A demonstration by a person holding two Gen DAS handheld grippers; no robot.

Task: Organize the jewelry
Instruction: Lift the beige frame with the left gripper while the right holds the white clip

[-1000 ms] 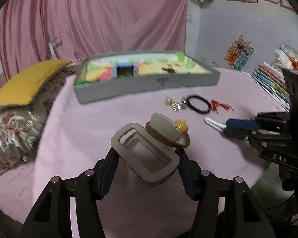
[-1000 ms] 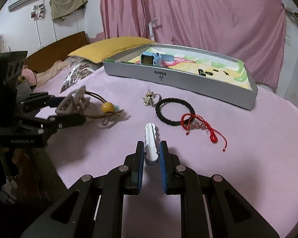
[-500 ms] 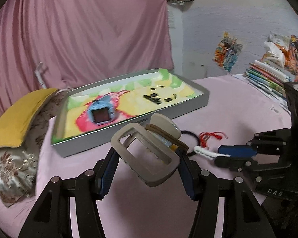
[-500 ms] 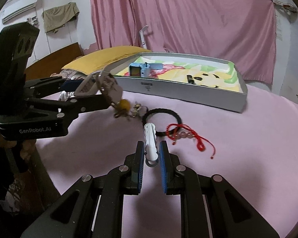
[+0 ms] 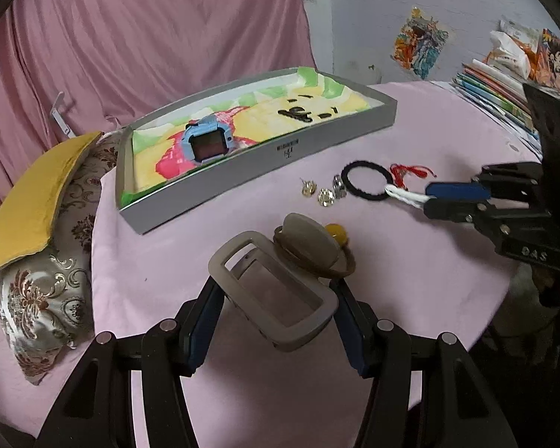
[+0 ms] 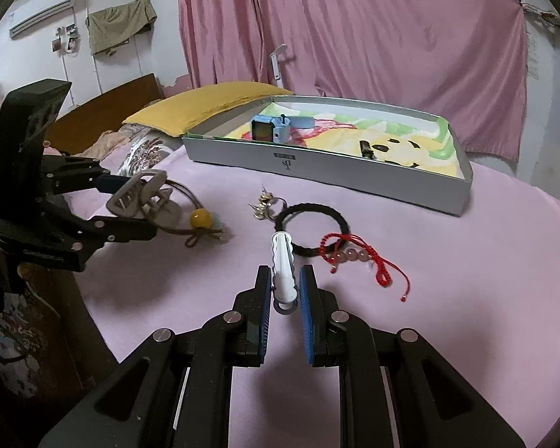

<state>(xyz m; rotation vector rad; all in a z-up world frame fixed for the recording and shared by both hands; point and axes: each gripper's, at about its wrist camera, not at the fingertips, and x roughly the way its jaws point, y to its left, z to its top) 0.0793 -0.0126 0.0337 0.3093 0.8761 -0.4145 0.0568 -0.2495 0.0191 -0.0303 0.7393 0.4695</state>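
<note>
My left gripper (image 5: 276, 321) is shut on a grey hair claw clip (image 5: 272, 287) with a brown elastic and yellow bead (image 5: 336, 232) looped on it, low over the pink cloth. It also shows in the right wrist view (image 6: 138, 194). My right gripper (image 6: 284, 291) is shut on a white hair clip (image 6: 282, 265), whose tip is near a black hair tie (image 6: 311, 229). A red string bracelet (image 6: 354, 255) and gold earrings (image 6: 263, 205) lie beside it. A grey tray (image 5: 317, 142) with a colourful lining holds a blue watch (image 5: 207, 145).
Yellow and patterned pillows (image 5: 33, 201) lie left of the table. A stack of books (image 5: 500, 93) stands at the far right. Pink curtains hang behind. The table edge drops off close to both grippers.
My left gripper has come back down towards the cloth with the claw clip, after being raised towards the tray. The right gripper still holds the white clip, nearly unmoved.
</note>
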